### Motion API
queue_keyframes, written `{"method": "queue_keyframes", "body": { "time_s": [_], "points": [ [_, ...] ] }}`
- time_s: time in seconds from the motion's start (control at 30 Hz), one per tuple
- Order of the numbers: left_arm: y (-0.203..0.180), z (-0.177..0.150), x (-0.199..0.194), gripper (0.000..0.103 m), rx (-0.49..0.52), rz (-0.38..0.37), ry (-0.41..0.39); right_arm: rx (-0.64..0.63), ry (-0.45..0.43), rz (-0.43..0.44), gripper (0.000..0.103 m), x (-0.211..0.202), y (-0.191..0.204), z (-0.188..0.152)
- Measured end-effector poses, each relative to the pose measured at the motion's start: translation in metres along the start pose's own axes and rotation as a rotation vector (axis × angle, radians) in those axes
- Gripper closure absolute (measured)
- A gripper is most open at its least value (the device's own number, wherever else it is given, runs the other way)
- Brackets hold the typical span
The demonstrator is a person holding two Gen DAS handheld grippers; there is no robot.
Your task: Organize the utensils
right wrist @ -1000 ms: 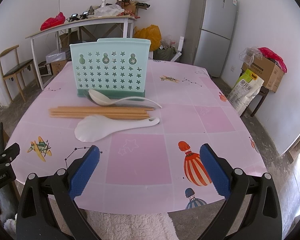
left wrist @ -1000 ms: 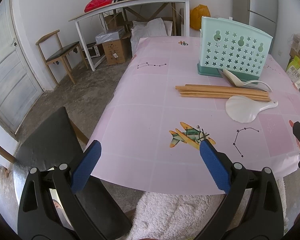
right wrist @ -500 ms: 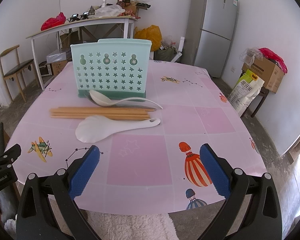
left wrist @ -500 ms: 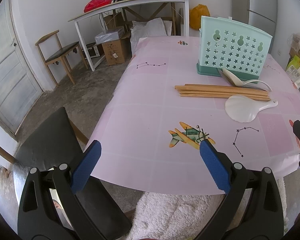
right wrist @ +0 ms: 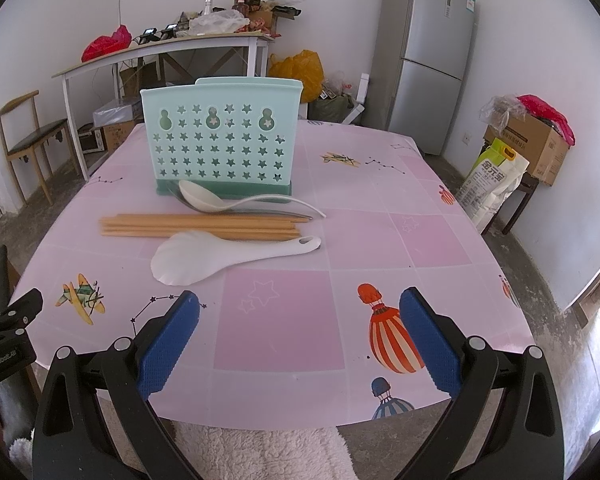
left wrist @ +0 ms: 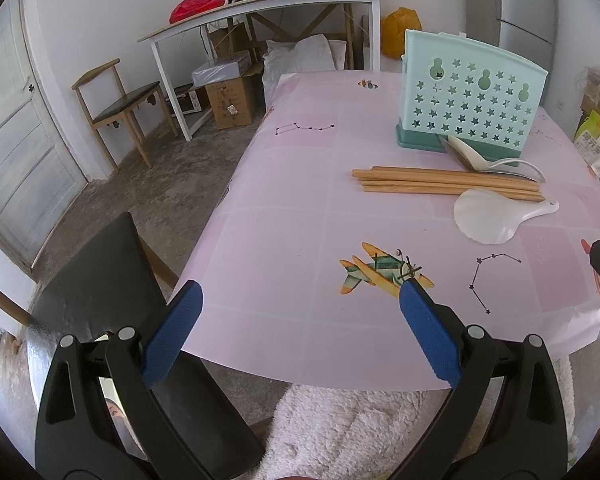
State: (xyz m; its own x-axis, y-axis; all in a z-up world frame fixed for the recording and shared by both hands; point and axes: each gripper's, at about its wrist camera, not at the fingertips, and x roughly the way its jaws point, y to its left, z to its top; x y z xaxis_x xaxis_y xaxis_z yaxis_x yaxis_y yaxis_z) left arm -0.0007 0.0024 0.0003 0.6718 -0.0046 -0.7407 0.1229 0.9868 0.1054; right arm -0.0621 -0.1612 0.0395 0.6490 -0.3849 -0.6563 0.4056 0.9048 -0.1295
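Pink oilcloth covers the table [right wrist: 380, 240], and nothing on it has been picked up yet, so I judge the step in hand is the first reach.

Low in the left wrist frame, my left gripper [left wrist: 300, 320] hangs over the near table edge with its blue pads spread wide, holding nothing. Low in the right wrist frame, my right gripper [right wrist: 300, 332] is likewise spread wide and empty, lined up better with the pile.

In that right view, working left to right across the middle of the frame: the chopsticks [right wrist: 200, 227] lie side by side, thick ends to the left. I count about five sticks, though the bundle is too tight to be sure. One white rice paddle [right wrist: 204, 258] lies just below them, its handle running right. One white spoon [right wrist: 204, 197] lies above them, touching the foot of the one mint rack [right wrist: 220, 136] in the upper centre, with what looks like one metal utensil under it.

I would take the paddle first with the right gripper, closing across its handle, since it lies nearest and apart from the rest, then drop it in the rack from above.
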Motion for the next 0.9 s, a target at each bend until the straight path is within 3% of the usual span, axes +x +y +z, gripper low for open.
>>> {"method": "queue_keyframes", "body": {
  "time_s": [0.63,0.9],
  "points": [
    [0.005,-0.003,0.014,0.008,0.003,-0.055,-0.002,-0.036,0.024,0.039,0.005,0.014,0.013,0.005],
    [0.009,0.0,0.029,0.008,-0.057,-0.245,-0.018,-0.05,-0.001,0.024,0.005,0.018,0.016,0.006]
  ]
}}
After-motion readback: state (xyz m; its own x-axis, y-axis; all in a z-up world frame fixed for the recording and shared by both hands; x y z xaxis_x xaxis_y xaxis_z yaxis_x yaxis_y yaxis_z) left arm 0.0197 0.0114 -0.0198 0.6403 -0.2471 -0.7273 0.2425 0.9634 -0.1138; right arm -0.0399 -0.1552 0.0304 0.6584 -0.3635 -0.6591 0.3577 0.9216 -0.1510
